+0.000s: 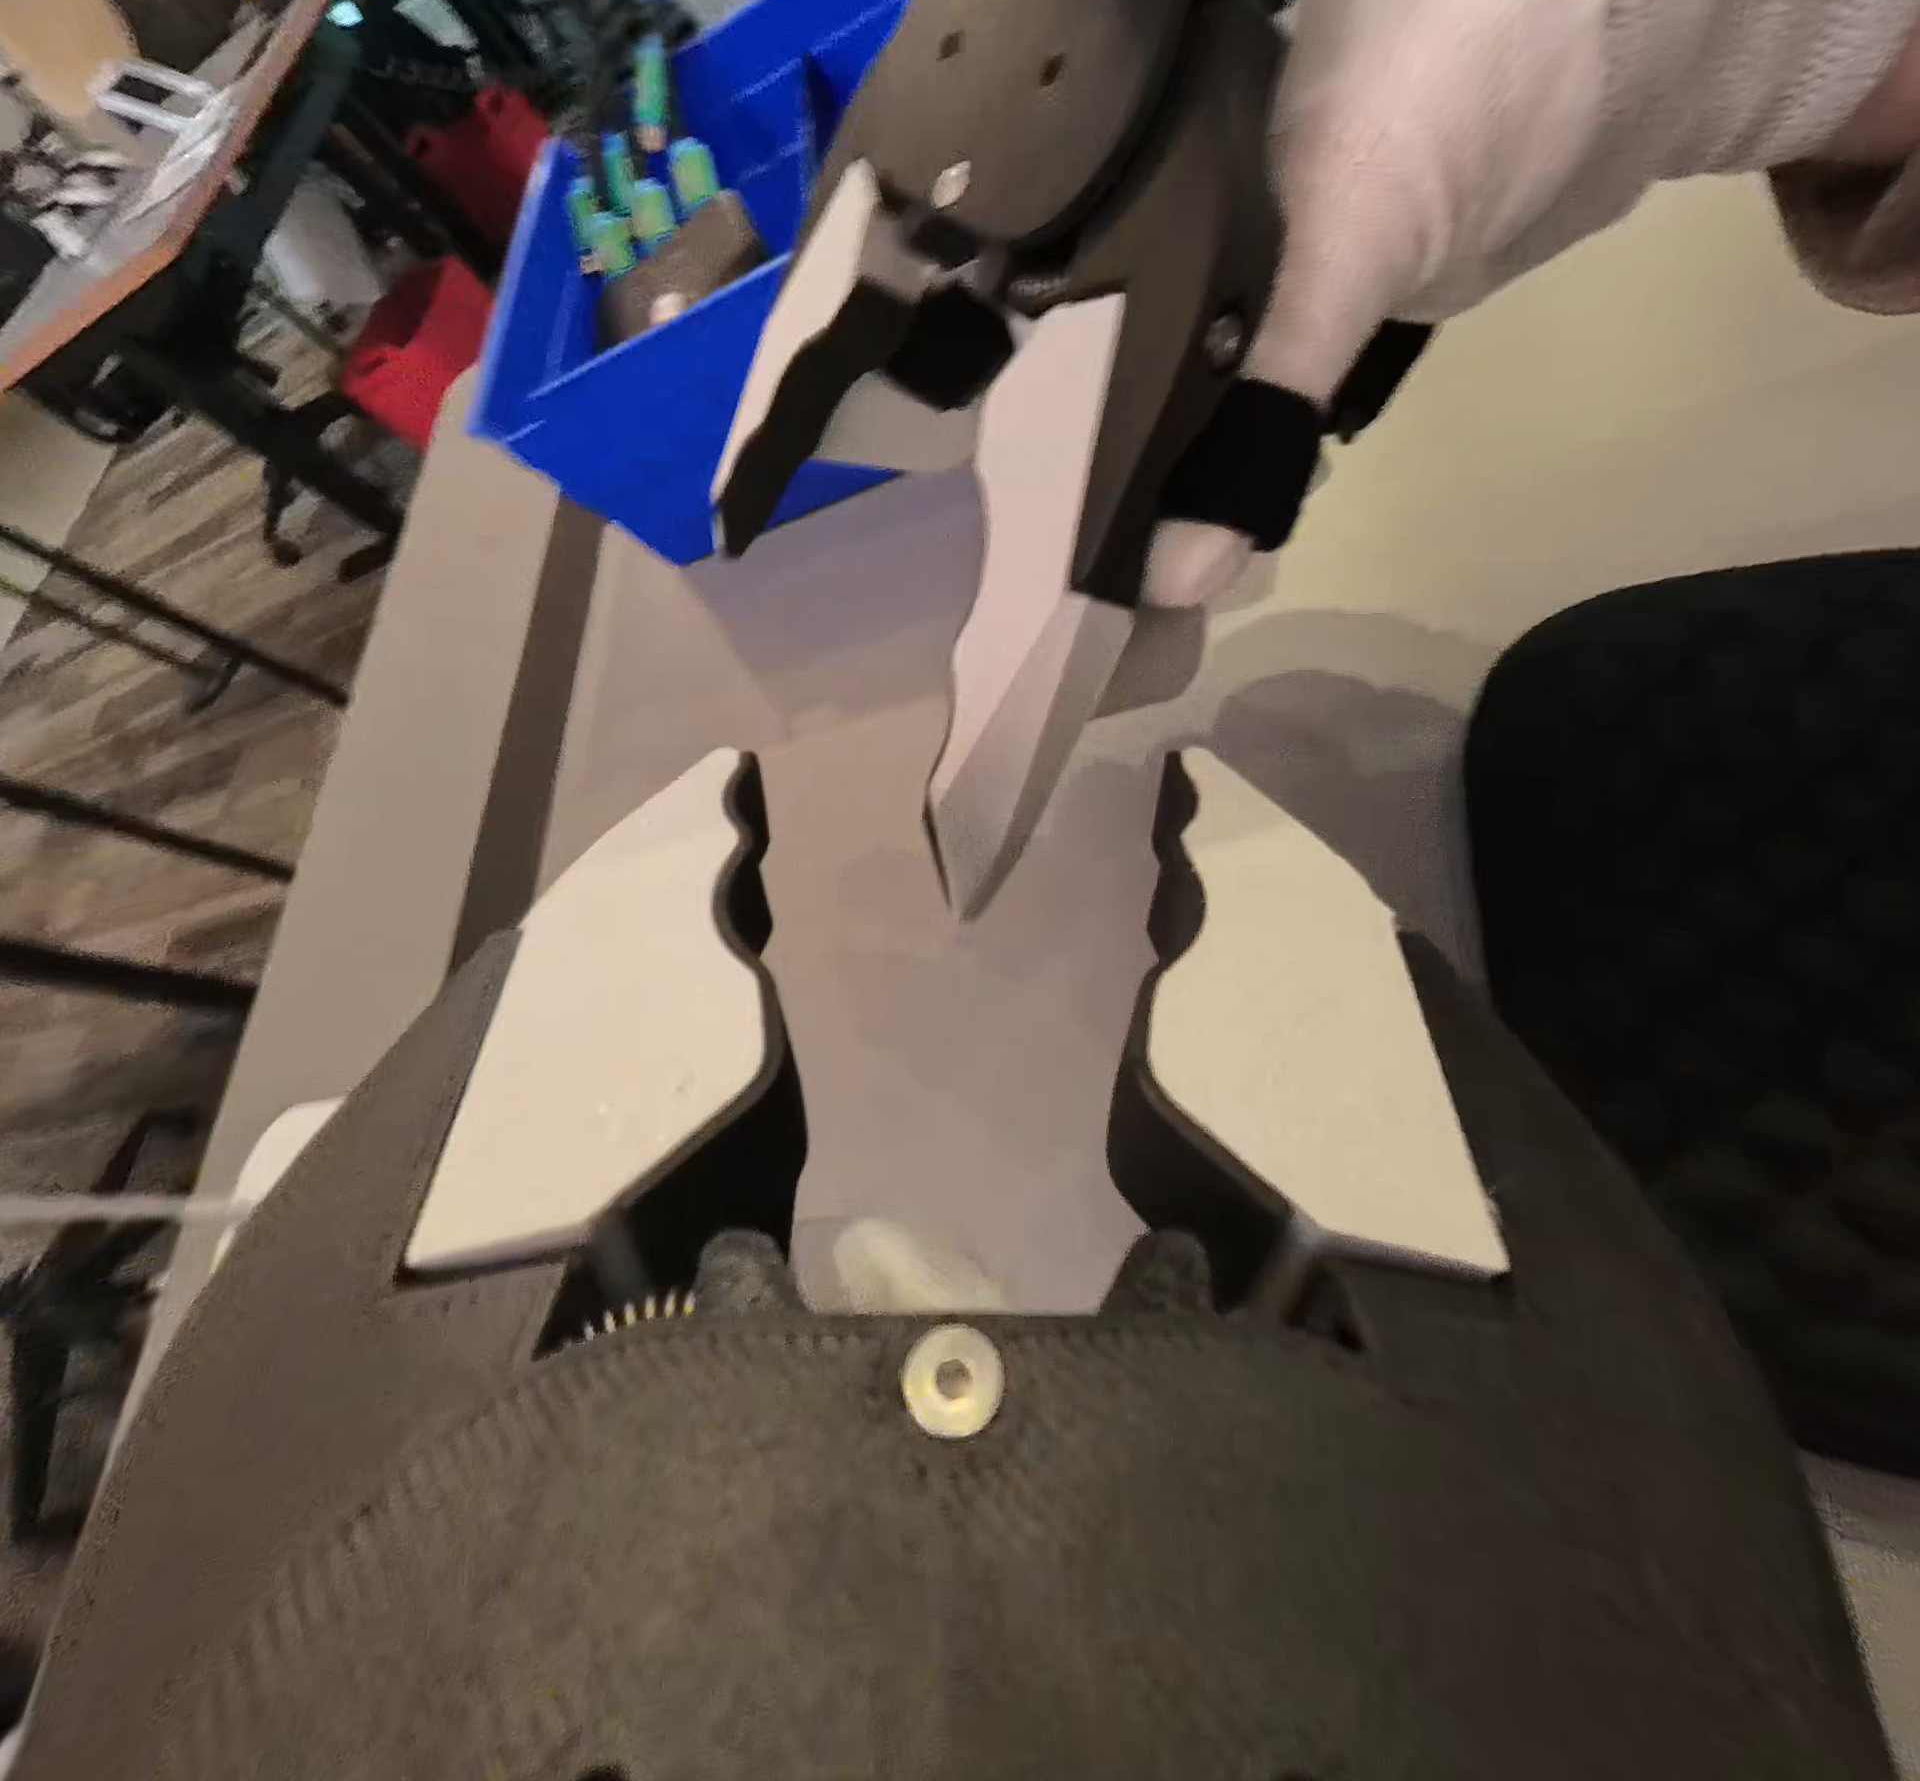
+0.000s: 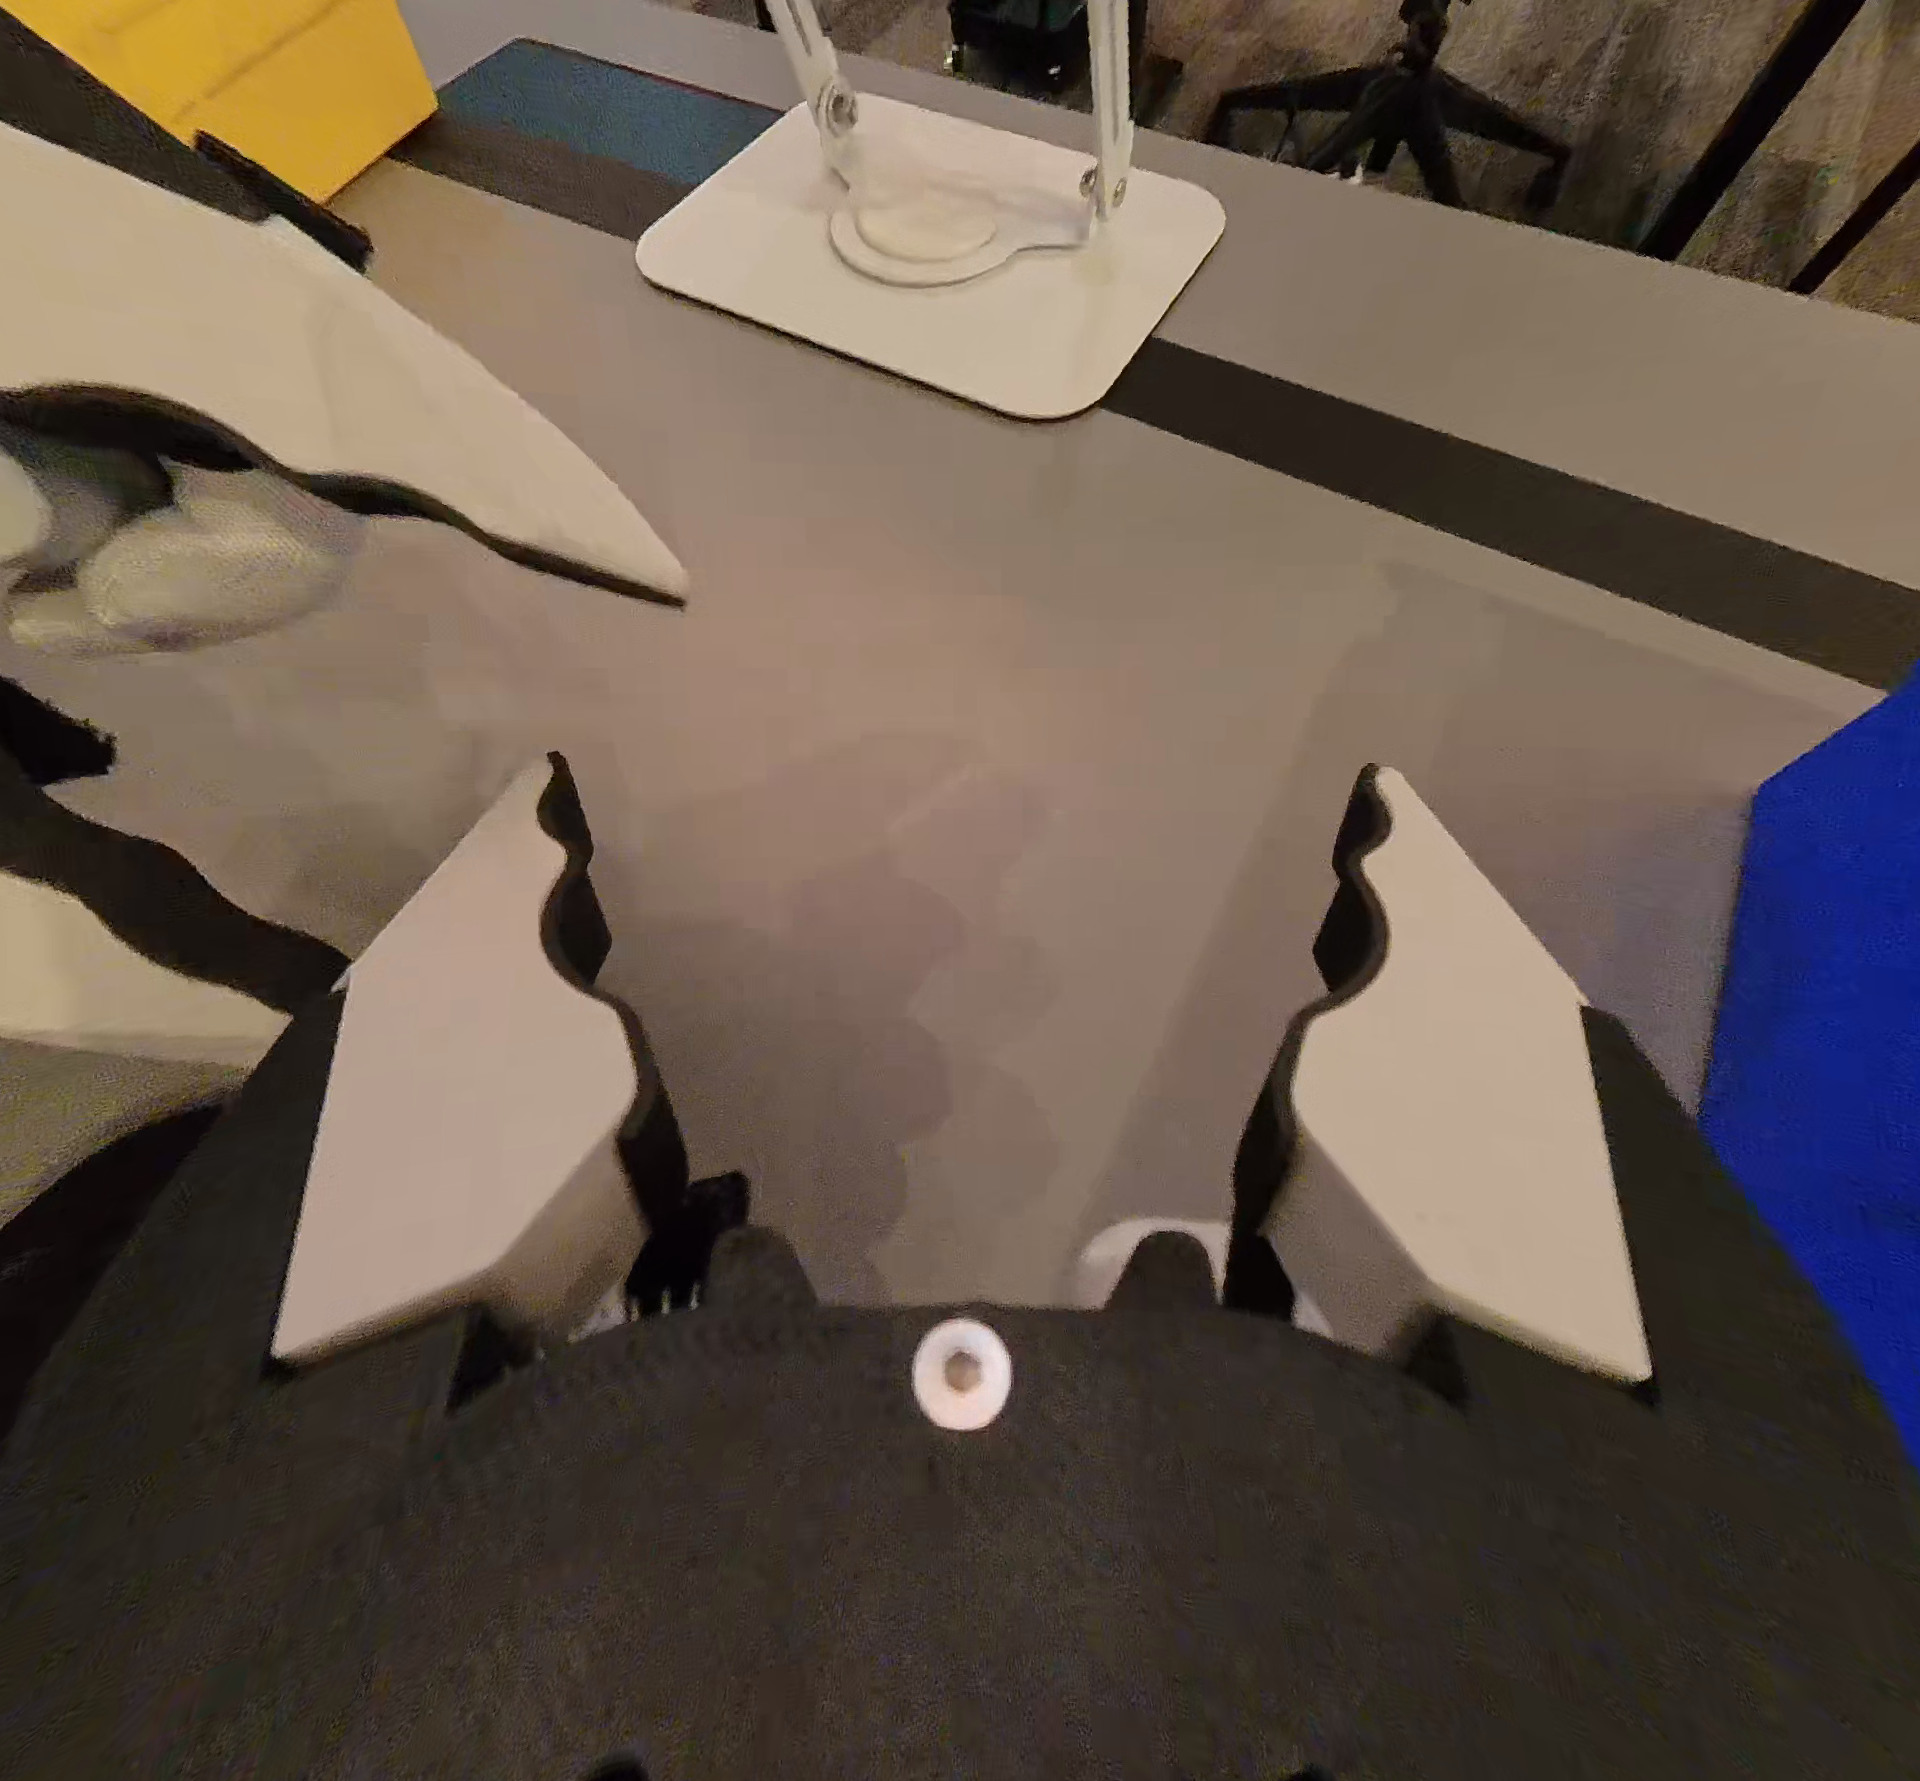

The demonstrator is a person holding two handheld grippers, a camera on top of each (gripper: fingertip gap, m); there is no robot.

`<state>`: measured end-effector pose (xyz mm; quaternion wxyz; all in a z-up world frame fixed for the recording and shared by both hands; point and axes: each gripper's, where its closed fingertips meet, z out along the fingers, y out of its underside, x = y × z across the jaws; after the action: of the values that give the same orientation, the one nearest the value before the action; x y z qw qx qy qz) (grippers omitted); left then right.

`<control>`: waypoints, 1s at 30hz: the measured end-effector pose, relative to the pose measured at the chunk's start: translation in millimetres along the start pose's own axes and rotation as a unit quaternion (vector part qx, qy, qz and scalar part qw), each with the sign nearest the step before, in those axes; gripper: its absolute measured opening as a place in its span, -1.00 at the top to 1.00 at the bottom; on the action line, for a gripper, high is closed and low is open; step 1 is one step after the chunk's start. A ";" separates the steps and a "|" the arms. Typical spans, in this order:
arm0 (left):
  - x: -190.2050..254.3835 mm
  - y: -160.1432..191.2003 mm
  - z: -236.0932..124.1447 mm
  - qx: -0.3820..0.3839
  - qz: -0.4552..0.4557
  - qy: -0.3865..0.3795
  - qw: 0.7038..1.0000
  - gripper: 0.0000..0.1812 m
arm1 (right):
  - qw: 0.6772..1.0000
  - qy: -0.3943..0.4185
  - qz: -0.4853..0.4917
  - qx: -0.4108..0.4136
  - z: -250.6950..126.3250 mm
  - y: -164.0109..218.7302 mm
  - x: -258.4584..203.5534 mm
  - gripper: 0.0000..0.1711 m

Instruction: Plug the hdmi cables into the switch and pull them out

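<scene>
the left gripper [image 1: 961, 775] is held over the bare grey table [image 2: 935, 651], its two fingers spread wide with nothing between them. the right gripper [image 2: 966, 775] is likewise held wide open and empty — it is also seen in the left wrist view, gripped by a gloved hand [image 1: 1507, 100]. a blue bin [image 1: 644, 422] is set at the far edge of the table, and inside it the switch [image 1: 686, 266] is seen with teal-ended hdmi cables [image 1: 634, 204] standing plugged in. a white lamp base [image 2: 935, 277] is set farther along the table — just beyond a dark strip
</scene>
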<state>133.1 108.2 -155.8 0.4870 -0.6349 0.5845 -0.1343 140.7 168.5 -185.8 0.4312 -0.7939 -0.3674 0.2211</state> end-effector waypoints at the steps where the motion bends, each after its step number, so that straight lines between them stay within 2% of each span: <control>1: -11.6 3.4 -8.3 -0.002 -0.014 -0.018 1.000 0.17 | 1.000 0.012 0.001 0.006 1.6 -6.7 3.0 -0.62; 5: -50.0 33.8 -31.9 -0.034 -0.093 -0.075 0.992 -0.11 | 0.999 0.052 -0.008 0.016 17.4 -31.5 11.9 -0.64; 8: -66.5 64.9 -32.4 -0.068 -0.150 -0.101 0.981 -0.35 | 0.995 0.099 -0.010 0.018 35.7 -41.9 25.3 -0.67; 10: -78.8 82.8 -28.3 -0.078 -0.187 -0.129 0.971 -0.43 | 0.990 0.136 -0.003 0.032 45.7 -48.8 35.1 -0.68; 16: -117.4 108.1 -28.7 -0.058 -0.258 -0.232 0.936 -0.43 | 0.970 0.222 0.048 0.085 62.7 -67.1 62.3 -0.65; 19: -123.7 113.0 -33.0 -0.048 -0.285 -0.243 0.926 -0.45 | 0.960 0.259 0.028 0.104 67.1 -86.0 67.4 -0.62; 22: -133.4 111.2 -40.4 -0.031 -0.290 -0.269 0.918 -0.44 | 0.956 0.260 0.036 0.128 78.8 -99.4 67.6 -0.58; 30: -128.0 114.2 -29.5 -0.023 -0.315 -0.248 0.916 -0.42 | 0.960 0.236 0.034 0.145 114.4 -69.9 59.9 -0.47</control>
<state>5.6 224.3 -178.8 0.5343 -0.8098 0.2182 -0.1059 74.8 299.6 -189.4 0.6082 -0.7647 -0.1916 0.0926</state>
